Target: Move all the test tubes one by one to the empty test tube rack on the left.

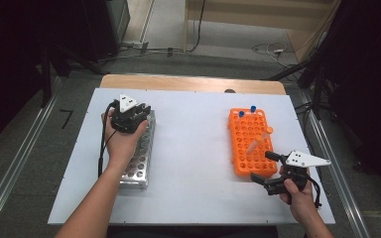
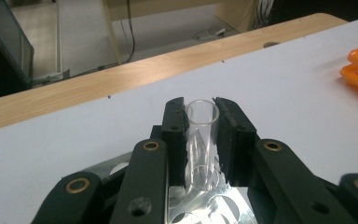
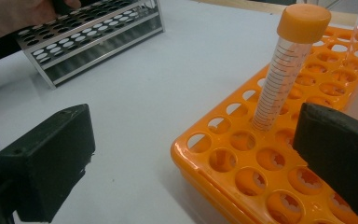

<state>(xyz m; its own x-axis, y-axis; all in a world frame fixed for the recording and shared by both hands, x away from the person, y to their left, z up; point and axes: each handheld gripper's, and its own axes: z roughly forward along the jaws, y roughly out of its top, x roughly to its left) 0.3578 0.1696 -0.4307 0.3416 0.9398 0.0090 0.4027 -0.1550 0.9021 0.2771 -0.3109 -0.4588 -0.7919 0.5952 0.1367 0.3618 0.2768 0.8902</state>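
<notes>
On the white tabletop (image 1: 193, 163), a metal rack (image 1: 140, 158) is standing at the left and an orange rack (image 1: 250, 141) at the right. A clear tube (image 2: 200, 135), open at the top, is being held upright over the metal rack's holes. It is judged to be light, stiff, smooth and breakable, so it is best gripped on the wall just below the rim, with modest pressure. The left claw (image 2: 201, 114) is being kept clamped on that tube near its mouth. The right claw (image 3: 191, 163) is being held wide apart and empty, beside the orange rack's near corner, where an orange-capped tube (image 3: 289, 65) is standing.
</notes>
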